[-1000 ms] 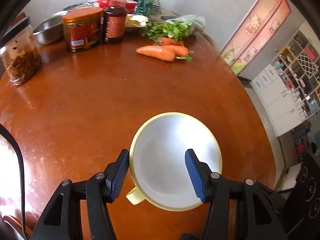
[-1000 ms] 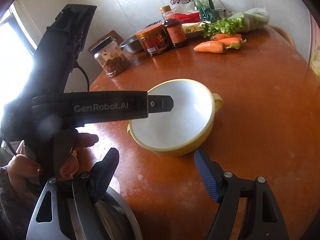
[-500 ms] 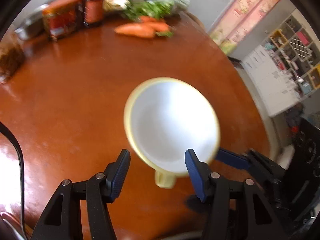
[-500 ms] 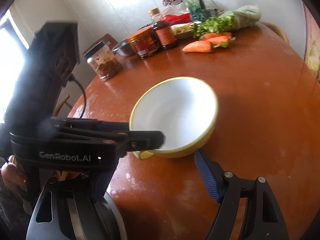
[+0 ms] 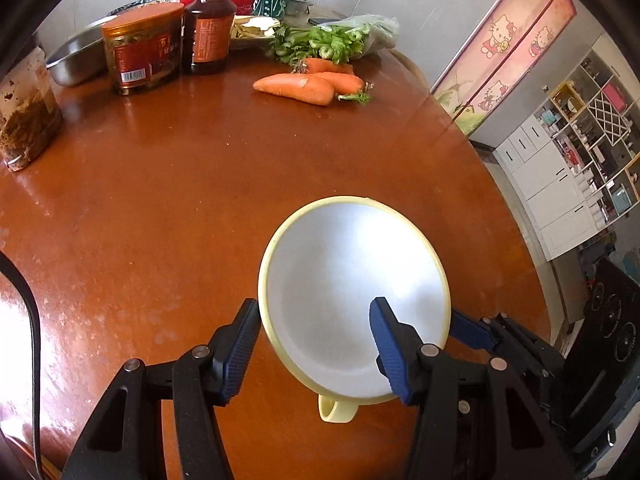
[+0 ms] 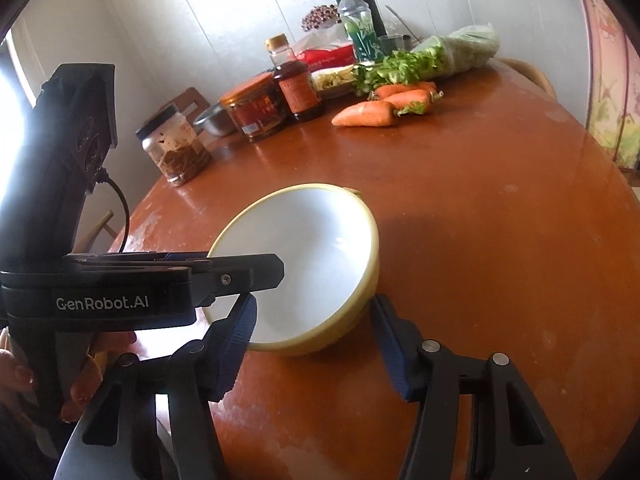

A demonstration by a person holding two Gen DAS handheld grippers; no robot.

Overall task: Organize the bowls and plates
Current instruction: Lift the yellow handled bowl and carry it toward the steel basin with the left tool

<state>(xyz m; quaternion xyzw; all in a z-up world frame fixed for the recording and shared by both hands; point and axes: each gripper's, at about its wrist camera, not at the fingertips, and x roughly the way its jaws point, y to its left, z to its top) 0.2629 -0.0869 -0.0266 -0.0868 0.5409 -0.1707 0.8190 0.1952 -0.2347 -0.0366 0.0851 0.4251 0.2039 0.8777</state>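
White-inside bowl with a pale yellow rim and a small yellow loop handle (image 5: 352,292), resting open side up on the glossy reddish-brown round wooden table (image 5: 160,220), close to the near edge. Handle turned toward the holder in the left wrist view, so kept clear of both pairs of fingers.

Left gripper (image 5: 315,306) angled down over the bowl's near side. Blue fingers spread. One finger (image 5: 240,344) just outside the bowl's left wall, the other inside the white basin. Too wide a gap for a pinch on the thin wall, so probably steadying or hooking the bowl rather than clamping it.

Right gripper (image 6: 314,301) brought in low from the bowl's right. Jaws closing, with the bowl's near edge between them. One finger over the inner rim, the other just beside the outer yellow wall. No firm press visible yet. Likely meant to take over the bowl for carrying.

Person's hand (image 6: 84,392) wrapped round the left gripper's handle, left of the bowl.

Well beyond the bowl, along the far table edge: three orange carrots (image 5: 304,84), a bag of leafy greens (image 5: 332,40), a dark sauce bottle (image 5: 210,28), an orange-lidded round jar (image 5: 144,52), a steel basin (image 5: 76,64), a glass jar of brown paste (image 5: 28,120). All well apart from the bowl, so no obstacle to lifting it.

No plates and no second bowl visible; destination impossible to tell.
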